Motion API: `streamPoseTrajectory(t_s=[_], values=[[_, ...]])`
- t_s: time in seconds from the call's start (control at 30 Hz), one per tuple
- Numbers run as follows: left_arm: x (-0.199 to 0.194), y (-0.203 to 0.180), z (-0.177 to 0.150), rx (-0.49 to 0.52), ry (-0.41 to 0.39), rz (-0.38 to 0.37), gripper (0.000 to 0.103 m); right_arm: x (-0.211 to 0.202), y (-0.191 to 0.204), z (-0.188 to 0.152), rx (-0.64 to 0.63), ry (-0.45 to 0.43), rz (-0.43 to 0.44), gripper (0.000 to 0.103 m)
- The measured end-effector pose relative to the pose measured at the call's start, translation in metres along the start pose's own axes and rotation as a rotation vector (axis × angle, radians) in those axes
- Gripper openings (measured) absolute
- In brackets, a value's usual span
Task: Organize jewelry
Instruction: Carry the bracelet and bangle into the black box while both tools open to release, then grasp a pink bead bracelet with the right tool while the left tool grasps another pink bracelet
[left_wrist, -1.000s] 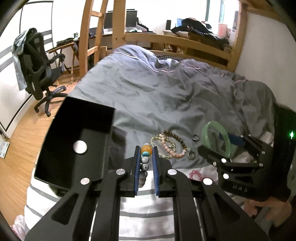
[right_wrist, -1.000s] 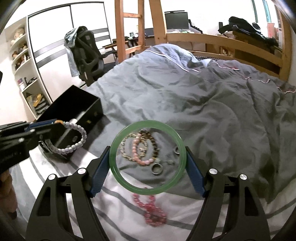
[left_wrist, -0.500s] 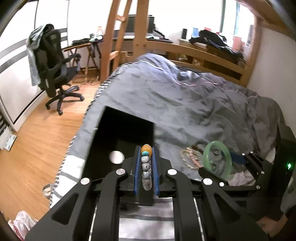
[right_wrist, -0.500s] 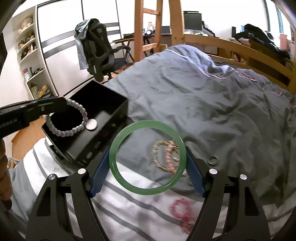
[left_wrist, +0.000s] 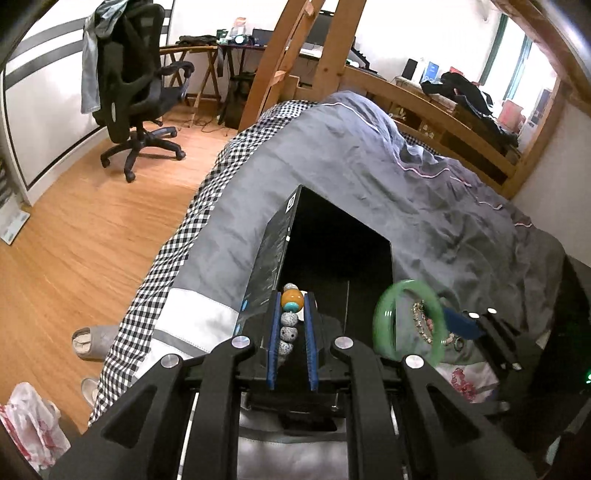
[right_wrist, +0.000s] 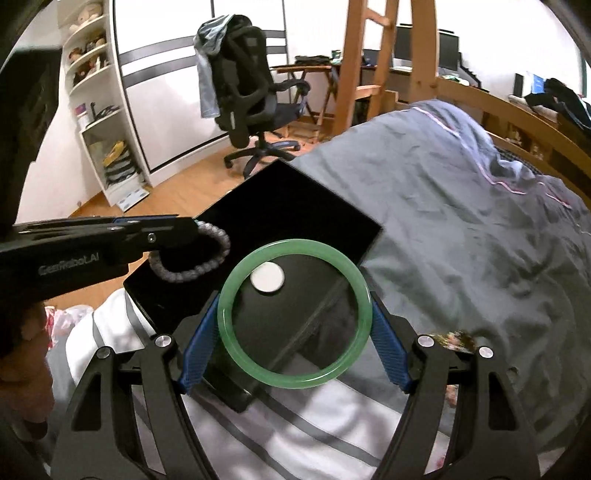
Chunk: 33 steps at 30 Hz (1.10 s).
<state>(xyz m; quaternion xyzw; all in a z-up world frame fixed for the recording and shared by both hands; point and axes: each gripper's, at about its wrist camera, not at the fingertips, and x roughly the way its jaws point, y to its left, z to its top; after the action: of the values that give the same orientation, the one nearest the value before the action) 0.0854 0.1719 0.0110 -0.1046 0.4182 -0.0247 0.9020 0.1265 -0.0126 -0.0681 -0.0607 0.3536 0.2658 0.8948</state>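
My left gripper (left_wrist: 291, 306) is shut on a grey beaded bracelet (left_wrist: 288, 332) with an orange bead, held over the near left edge of an open black box (left_wrist: 332, 251) on the bed. The bracelet also shows in the right wrist view (right_wrist: 195, 266), hanging from the left gripper (right_wrist: 184, 230). My right gripper (right_wrist: 293, 314) is shut on a green jade bangle (right_wrist: 258, 373), held above the box (right_wrist: 295, 206) near a white disc (right_wrist: 266, 277) on its floor. The bangle shows in the left wrist view (left_wrist: 384, 325).
Beaded bracelets (left_wrist: 424, 325), a ring (left_wrist: 458, 344) and a pink bracelet (left_wrist: 463, 382) lie on the grey duvet right of the box. An office chair (right_wrist: 251, 96) stands on the wooden floor to the left. Slippers (left_wrist: 92, 341) lie by the bed.
Both grippers have moved left with their bracelets, from over the loose jewelry to over the black box. The loose jewelry has slipped to the right edge of both views.
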Motion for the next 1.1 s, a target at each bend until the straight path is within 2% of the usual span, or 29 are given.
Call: streamPoseTrajectory(t_s=[0.17, 0.5, 0.53, 0.57, 0.6, 0.63, 0.7, 0.77, 0.8, 0.87, 0.93, 1.1], values=[[0.0, 0.002, -0.002, -0.002, -0.002, -0.015, 0.012, 0.014, 0.011, 0.001, -0.01, 0.031, 0.026, 0.075], [-0.002, 0.002, -0.002, -0.007, -0.017, -0.023, 0.013, 0.024, 0.028, -0.002, -0.109, 0.068, -0.007, 0.075], [-0.004, 0.003, -0.001, -0.011, -0.027, -0.023, 0.018, 0.023, 0.028, -0.002, -0.102, 0.068, -0.004, 0.078], [-0.005, 0.004, -0.001, -0.016, -0.034, -0.025, 0.023, 0.02, 0.026, -0.002, -0.092, 0.059, 0.007, 0.088], [-0.007, 0.004, -0.001, -0.02, -0.041, -0.031, 0.033, 0.016, 0.024, -0.001, -0.078, 0.042, 0.014, 0.093], [-0.008, 0.004, -0.001, -0.021, -0.049, -0.031, 0.042, 0.013, 0.022, 0.0, -0.072, 0.026, 0.018, 0.094], [-0.01, 0.002, -0.001, -0.018, -0.064, -0.039, 0.049, 0.009, 0.02, 0.002, -0.074, 0.013, 0.017, 0.094], [-0.013, 0.0, 0.0, -0.017, -0.075, -0.046, 0.063, 0.005, 0.017, 0.002, -0.078, 0.011, -0.003, 0.094], [-0.014, -0.002, 0.0, -0.018, -0.084, -0.049, 0.074, 0.003, 0.014, 0.001, -0.078, 0.012, -0.012, 0.095], [-0.019, -0.006, 0.0, -0.008, -0.112, -0.052, 0.081, -0.002, 0.008, -0.002, -0.08, 0.015, -0.031, 0.098], [-0.023, -0.011, -0.001, 0.004, -0.135, -0.059, 0.094, -0.009, 0.0, -0.006, -0.081, 0.014, -0.054, 0.099], [-0.024, -0.033, -0.004, 0.059, -0.152, -0.082, 0.097, -0.035, -0.036, -0.019, -0.055, 0.019, -0.13, 0.099]])
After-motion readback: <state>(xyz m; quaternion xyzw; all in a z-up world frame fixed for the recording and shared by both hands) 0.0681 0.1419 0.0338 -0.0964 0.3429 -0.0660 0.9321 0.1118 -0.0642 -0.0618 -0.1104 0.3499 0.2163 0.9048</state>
